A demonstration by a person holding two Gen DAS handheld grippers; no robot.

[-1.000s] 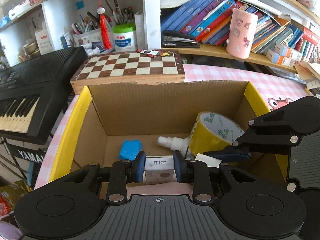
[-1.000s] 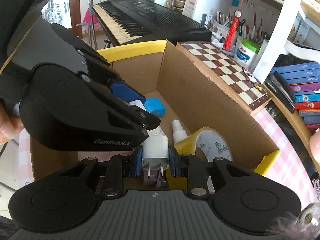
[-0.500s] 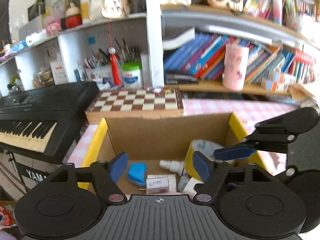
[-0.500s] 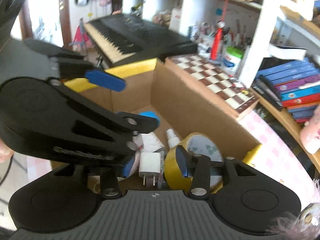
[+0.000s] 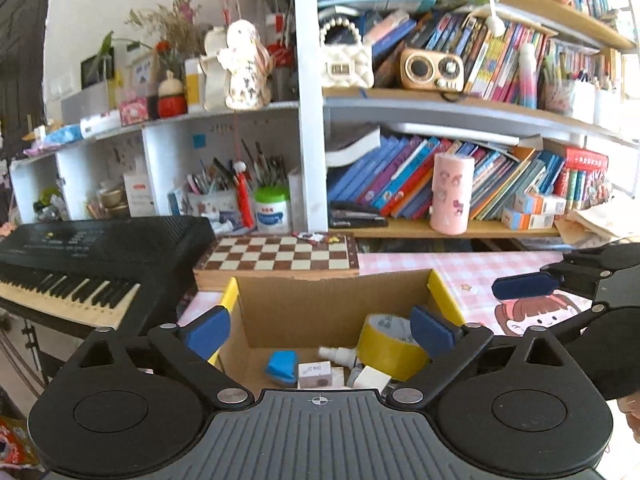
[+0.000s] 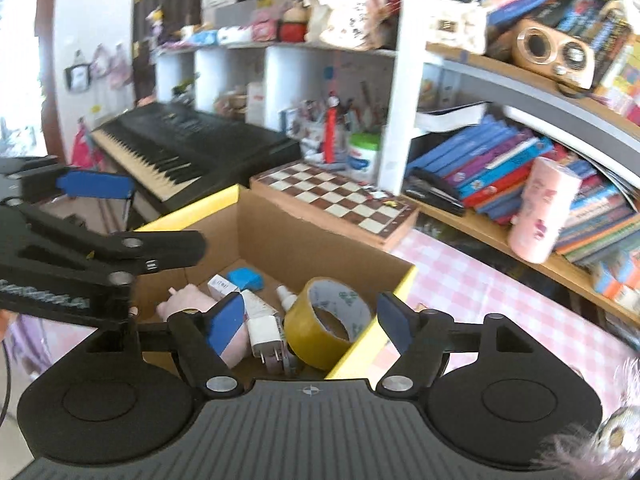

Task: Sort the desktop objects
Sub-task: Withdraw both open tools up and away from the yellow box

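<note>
A cardboard box (image 5: 332, 304) with yellow rim tape holds a yellow tape roll (image 5: 390, 344), a blue eraser-like block (image 5: 282, 364), a small staples box (image 5: 315, 374), a white spray bottle (image 5: 338, 354) and a white charger (image 6: 266, 330). My left gripper (image 5: 320, 332) hovers above the box's near side. Its jaws are opening wide, and nothing is between them. My right gripper (image 6: 310, 322) hangs over the box (image 6: 280, 240) from the other side. Its jaws are also opening and grip nothing, with the tape roll (image 6: 328, 322) and charger lying below them.
A black keyboard (image 5: 80, 252) stands left of the box and a chessboard (image 5: 280, 254) lies behind it. Beyond are shelves of books and a pink cup (image 5: 452, 196). A pink checked tablecloth (image 5: 480, 272) stretches to the right.
The left gripper let go of the staples box and the right let go of the white charger. Both now lie in the box. Both grippers opened, rose and drew back.
</note>
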